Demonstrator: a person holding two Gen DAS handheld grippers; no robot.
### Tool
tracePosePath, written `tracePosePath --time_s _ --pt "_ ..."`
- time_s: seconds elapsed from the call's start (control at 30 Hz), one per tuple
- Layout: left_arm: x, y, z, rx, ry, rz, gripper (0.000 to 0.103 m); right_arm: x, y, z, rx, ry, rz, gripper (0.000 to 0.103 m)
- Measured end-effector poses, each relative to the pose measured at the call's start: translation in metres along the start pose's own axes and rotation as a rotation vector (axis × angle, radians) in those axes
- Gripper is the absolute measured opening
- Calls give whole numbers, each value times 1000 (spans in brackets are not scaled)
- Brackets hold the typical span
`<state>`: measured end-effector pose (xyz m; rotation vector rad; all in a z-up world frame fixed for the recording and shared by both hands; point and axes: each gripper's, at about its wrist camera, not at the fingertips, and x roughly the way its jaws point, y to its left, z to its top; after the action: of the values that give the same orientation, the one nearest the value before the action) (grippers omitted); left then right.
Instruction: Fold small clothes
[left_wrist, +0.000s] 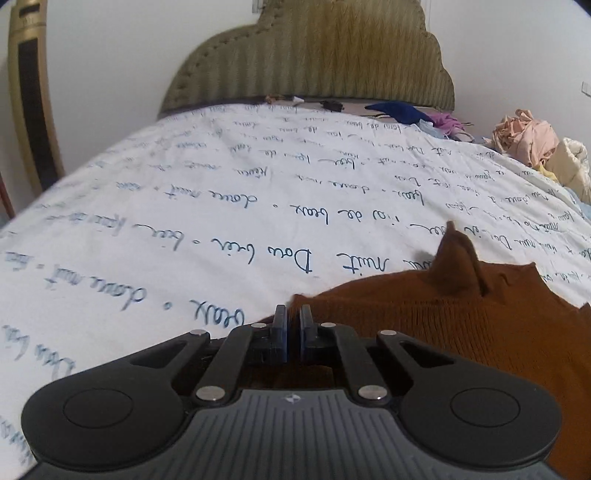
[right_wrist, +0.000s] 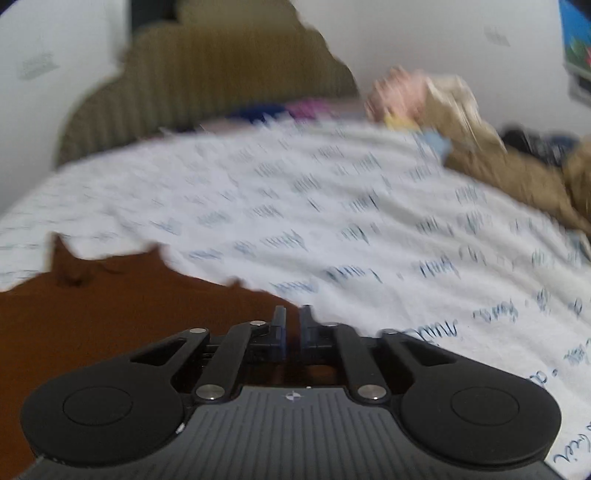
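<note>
A rust-brown knitted garment (left_wrist: 461, 325) lies on the bed's white sheet with blue handwriting (left_wrist: 221, 206). In the left wrist view my left gripper (left_wrist: 293, 314) is shut on the garment's left edge, cloth pinched between the blue pads. A fold of the cloth stands up in a peak to the right. In the blurred right wrist view the same garment (right_wrist: 110, 302) fills the lower left, and my right gripper (right_wrist: 293, 315) is shut on its right edge.
An olive padded headboard (left_wrist: 314, 62) stands at the far end. Loose clothes, a dark blue piece (left_wrist: 399, 110) and a pink and cream heap (left_wrist: 532, 136), lie at the bed's far right. A tan blanket (right_wrist: 517, 177) lies along the right side.
</note>
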<state>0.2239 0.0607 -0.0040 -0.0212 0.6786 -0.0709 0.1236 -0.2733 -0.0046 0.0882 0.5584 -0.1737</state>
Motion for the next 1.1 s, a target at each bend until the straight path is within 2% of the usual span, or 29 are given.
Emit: tracePosePath --time_s 0.03,0.07,0.1,0.17,0.2,0.23,0.27,0.3,0.33,0.4,0.47,0.5,1.1 --pt "-11 -2 -3 -3 -19 7 8 -10 9 -4 -31 -10 46 67" --pt "-20 -5 -5 0 -30 11 9 -18 17 -12 -67 -9 100 87" --pt "-31 -8 -10 8 -38 5 11 -21 26 -19 -108 13 131 89" --pt "-48 -14 -21 5 -39 -28 21 -15 40 -31 -177 89 102 89" --pt "-54 -16 -28 -3 -25 -44 39 -10 42 -38 -198 104 72 91" --pt "-58 -20 -36 -2 -18 -54 62 -9 41 -42 -190 96 47 92" --pt "-59 -25 -45 11 -22 -49 71 -14 39 -42 -159 88 28 92" --pt "-60 -30 -54 33 -39 -25 74 -22 38 -42 -129 75 23 92" --pt "-59 -35 -62 63 -51 2 73 -31 38 -43 -110 51 31 94" --pt "-51 -44 -76 113 -63 48 74 -42 41 -53 -112 30 60 102" --pt "-54 -50 -83 136 -101 76 75 -38 45 -67 -146 68 40 103" --pt "-54 -51 -83 145 -103 84 75 -37 46 -73 -156 54 36 103" --pt "-52 -47 -85 129 -111 90 85 -36 44 -74 -144 17 35 103"
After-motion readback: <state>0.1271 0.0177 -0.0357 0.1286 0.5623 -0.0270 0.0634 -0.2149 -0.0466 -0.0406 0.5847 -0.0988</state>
